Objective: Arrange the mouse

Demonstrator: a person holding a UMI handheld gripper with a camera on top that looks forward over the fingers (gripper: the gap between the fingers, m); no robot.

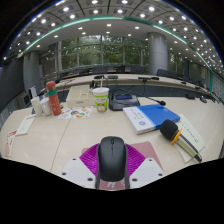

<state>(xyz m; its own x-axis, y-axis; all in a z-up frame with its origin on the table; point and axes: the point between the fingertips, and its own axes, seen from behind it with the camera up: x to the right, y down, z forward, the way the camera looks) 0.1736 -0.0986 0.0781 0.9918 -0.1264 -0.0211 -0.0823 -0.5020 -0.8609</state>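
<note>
Where hand-held gripper (112, 166) clamps — dark grey mouse (112, 158), wheel up.

mouse (111, 158): matt black plastic. desk (45, 140): smooth pale laminate. Far-left cup (100, 98): paper. Right book (153, 116): glossy blue cover.

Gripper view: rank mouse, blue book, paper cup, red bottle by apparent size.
1. Black mouse, between the gripper fingers; nearest the camera, which inflates it.
2. Blue book, on the table beyond.
3-4. Paper cup and red bottle: look about alike, not ranked.
</note>
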